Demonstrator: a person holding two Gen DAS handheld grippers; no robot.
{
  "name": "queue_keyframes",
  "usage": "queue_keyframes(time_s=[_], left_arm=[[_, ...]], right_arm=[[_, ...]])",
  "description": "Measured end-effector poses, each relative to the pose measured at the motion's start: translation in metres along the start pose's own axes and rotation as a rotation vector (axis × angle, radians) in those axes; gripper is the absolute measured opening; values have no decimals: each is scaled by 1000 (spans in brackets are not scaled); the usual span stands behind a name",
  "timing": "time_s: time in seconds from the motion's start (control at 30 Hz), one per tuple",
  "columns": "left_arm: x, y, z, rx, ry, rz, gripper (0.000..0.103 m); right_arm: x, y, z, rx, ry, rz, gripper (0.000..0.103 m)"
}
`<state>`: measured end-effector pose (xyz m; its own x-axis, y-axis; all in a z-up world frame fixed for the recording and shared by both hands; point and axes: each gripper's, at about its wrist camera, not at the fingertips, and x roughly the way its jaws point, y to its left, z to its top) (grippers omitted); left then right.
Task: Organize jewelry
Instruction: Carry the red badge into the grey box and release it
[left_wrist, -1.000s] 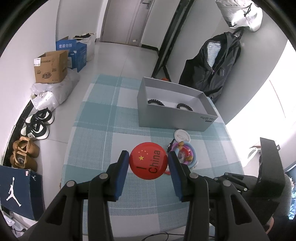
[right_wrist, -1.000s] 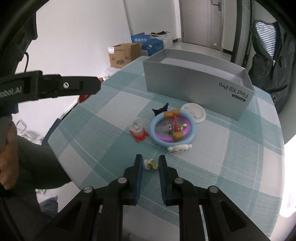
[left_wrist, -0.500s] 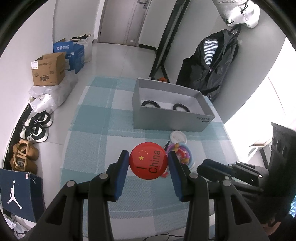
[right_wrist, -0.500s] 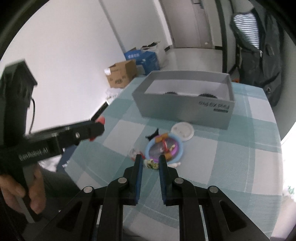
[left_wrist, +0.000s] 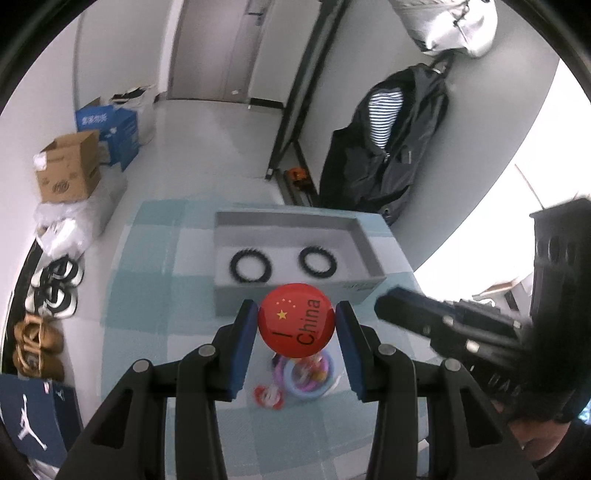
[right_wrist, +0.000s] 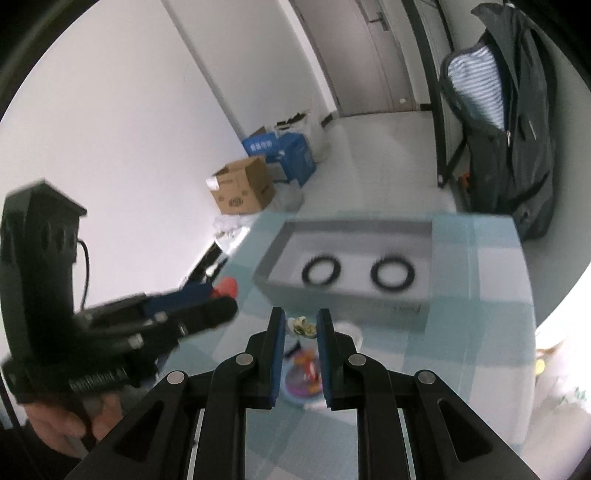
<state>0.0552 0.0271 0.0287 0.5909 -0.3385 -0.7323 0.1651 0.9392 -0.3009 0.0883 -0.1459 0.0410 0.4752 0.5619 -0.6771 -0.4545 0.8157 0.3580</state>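
We hold the round red glossy badge printed "I China" (left_wrist: 296, 320) clamped by its rim between the left gripper (left_wrist: 296, 325) fingers; it looks light, stiff and slippery, so we judge an edge grip safest. The right gripper (right_wrist: 300, 325) pinches a small white-and-yellow flower trinket (right_wrist: 302, 326), likely delicate, and both hover near the grey cardboard box (left_wrist: 229, 295) front wall.

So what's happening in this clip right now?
A person is sorting trinkets with two handheld grippers. The left gripper grips a red badge; the right gripper pinches a small flower piece. Both are held above the table, near the grey box, where two black bracelets already lie. A ring toy remains on the table.
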Motion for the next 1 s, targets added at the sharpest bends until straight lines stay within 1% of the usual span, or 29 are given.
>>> queue_keyframes(time_s=[0.1, 0.23, 0.33, 0.43, 0.67, 0.8, 0.9, 1.0], left_arm=[[7, -6, 13, 38, 8, 16, 38], [15, -6, 28, 73, 8, 30, 38], [26, -1, 38, 75, 23, 31, 38], [40, 6, 45, 58, 53, 28, 38], [63, 28, 56, 2, 104, -18, 38], [79, 34, 58, -19, 146, -60, 38], [89, 39, 57, -53, 177, -96, 38], [97, 40, 55, -57, 207, -99, 38]], right_arm=[[0, -8, 22, 8, -8, 10, 16], [12, -15, 47, -17, 10, 8, 16], [22, -21, 63, -43, 16, 4, 16], [33, -27, 73, -39, 24, 10, 16], [61, -44, 79, -24, 58, 23, 16], [74, -52, 79, -13, 80, 33, 16], [83, -57, 78, 7, 95, 50, 16], [91, -59, 77, 23, 120, 61, 16]])
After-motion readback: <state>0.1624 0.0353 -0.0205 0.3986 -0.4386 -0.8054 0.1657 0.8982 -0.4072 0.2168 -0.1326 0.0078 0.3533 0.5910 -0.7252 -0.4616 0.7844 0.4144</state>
